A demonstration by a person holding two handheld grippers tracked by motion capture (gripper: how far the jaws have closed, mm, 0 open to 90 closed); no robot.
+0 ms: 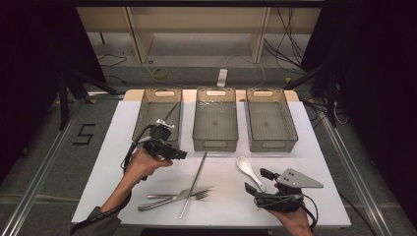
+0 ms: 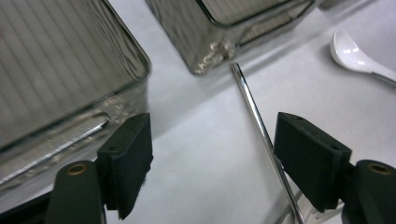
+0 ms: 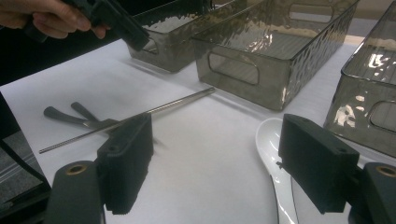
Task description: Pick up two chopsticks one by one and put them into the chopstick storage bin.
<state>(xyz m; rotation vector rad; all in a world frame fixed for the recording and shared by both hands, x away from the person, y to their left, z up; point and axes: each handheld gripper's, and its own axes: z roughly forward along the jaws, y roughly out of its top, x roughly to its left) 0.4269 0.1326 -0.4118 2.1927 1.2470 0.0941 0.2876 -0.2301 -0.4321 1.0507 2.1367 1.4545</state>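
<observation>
- The left gripper (image 1: 180,154), jaws wide and empty, hovered just before the left bin (image 1: 157,118).
- A metal chopstick (image 1: 194,183) lay right of that bin's front.
- The right gripper (image 1: 260,180) gaped around the white spoon (image 1: 247,168).

The left gripper (image 2: 212,161) hung over the white table (image 2: 205,140) with its 2 black jaws wide apart and nothing between them. A thin metal chopstick (image 2: 254,112) ran from just in front of the middle bin (image 2: 205,42) down past the inner side of the right-hand jaw. Another bin (image 2: 60,79) stood at the left, and a white spoon (image 2: 357,56) lay at the upper right.
</observation>
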